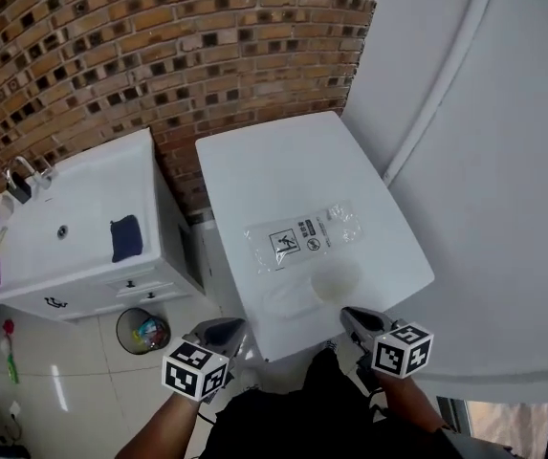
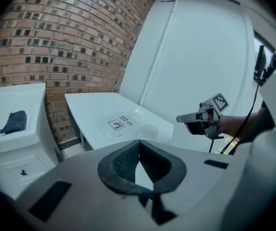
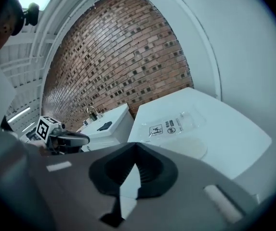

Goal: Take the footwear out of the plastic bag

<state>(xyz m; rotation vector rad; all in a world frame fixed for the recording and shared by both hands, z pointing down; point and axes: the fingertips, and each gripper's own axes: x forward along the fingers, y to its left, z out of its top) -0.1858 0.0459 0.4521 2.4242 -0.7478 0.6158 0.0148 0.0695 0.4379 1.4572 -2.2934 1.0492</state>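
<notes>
A clear plastic bag with black printed symbols lies flat on the white table. Just in front of it, toward the near edge, lie pale white flat slippers, outside the bag. My left gripper hangs off the table's near left corner, shut and holding nothing. The right gripper hovers at the near edge beside the slippers, also shut and holding nothing. The left gripper view shows the bag and the right gripper. The right gripper view shows the bag, a slipper and the left gripper.
A white sink cabinet stands left of the table with a dark blue cloth and a faucet on it. A round waste bin sits on the tiled floor. Behind is a brick wall, and a white curved wall closes the right.
</notes>
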